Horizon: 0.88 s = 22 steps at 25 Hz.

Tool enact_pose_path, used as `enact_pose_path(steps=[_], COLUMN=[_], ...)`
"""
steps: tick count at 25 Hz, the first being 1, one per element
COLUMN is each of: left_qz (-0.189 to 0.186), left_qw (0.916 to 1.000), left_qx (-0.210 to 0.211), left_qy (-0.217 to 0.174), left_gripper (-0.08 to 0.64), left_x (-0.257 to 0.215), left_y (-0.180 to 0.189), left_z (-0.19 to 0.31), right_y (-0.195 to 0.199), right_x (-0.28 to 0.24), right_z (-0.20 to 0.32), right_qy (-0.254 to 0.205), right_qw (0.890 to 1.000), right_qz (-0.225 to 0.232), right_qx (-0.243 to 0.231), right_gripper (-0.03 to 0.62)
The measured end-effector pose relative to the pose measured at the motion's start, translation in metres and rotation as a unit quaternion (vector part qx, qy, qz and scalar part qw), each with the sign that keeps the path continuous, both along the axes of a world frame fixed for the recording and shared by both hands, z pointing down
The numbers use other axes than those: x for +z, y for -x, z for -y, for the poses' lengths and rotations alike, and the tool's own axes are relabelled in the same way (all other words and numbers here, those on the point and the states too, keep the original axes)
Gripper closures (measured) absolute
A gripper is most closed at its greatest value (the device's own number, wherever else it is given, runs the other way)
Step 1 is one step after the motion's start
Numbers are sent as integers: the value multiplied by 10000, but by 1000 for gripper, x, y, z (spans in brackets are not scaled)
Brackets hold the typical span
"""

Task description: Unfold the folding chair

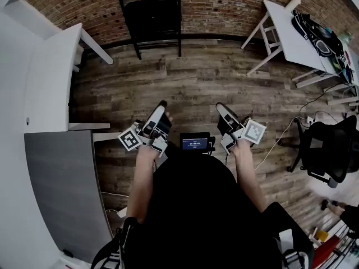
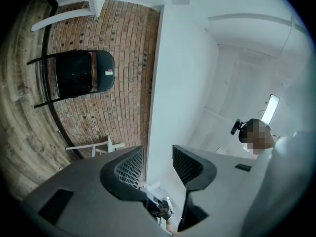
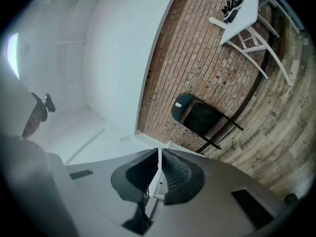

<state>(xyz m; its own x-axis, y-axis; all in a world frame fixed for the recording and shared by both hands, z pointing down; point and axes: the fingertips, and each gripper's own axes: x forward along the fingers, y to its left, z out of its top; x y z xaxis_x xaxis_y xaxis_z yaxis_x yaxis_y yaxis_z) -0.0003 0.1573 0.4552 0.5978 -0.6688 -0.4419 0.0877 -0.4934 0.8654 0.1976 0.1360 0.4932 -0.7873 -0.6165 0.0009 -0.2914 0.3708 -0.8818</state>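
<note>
Closest in, the left gripper (image 1: 161, 106) is hovering with its jaws partly apart and nothing between them. At its 3 o'clock, the right gripper (image 1: 222, 107) is holding its jaws almost together, also empty. Both are pointing across open wooden floor (image 1: 196, 77). Well beyond, at 12 o'clock from the left gripper and about 11 o'clock from the right, the folding chair (image 1: 150, 17) is standing upright against the brick wall (image 1: 224, 4), seemingly folded. The left gripper is sitting slightly nearer.

Before me: matt black, thin metal-framed folding chair (image 1: 149, 13); rough red brick wall (image 1: 224, 4); weathered wood-plank floor (image 1: 196, 88); smooth white table (image 1: 293, 42).
</note>
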Motion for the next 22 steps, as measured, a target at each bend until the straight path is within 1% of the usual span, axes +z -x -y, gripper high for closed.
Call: enact_pose_path(steps=[3, 5, 8, 12, 15, 17, 20, 22], left_qz=[74, 119, 171, 279, 392, 467, 540, 561], left_qw=[10000, 9999, 9998, 9996, 9992, 9989, 9985, 9984], left_qx=[5, -2, -10, 21, 27, 26, -1, -27], left_qy=[9, 29, 43, 81, 91, 93, 87, 93], left_gripper=[362, 362, 362, 362, 362, 362, 362, 362], left_x=[1, 2, 4, 5, 5, 6, 4, 4], left_y=[-7, -11, -19, -34, -43, -50, -56, -57], left_z=[1, 3, 4, 8, 12, 13, 15, 15], right_y=[-7, -14, -26, -42, -55, -63, -70, -71], right_x=[2, 6, 16, 32, 38, 35, 17, 14], right_z=[3, 5, 8, 12, 15, 18, 23, 24], right_qy=[-1, 47, 203, 420, 423, 273, 19, -50], right_qw=[10000, 9999, 9986, 9932, 9898, 9914, 9981, 9985], right_qz=[5, 118, 472, 1050, 1322, 1242, 562, 497], right_qx=[19, 61, 157, 290, 334, 308, 252, 234], right_gripper=[560, 560, 558, 558, 558, 558, 558, 558])
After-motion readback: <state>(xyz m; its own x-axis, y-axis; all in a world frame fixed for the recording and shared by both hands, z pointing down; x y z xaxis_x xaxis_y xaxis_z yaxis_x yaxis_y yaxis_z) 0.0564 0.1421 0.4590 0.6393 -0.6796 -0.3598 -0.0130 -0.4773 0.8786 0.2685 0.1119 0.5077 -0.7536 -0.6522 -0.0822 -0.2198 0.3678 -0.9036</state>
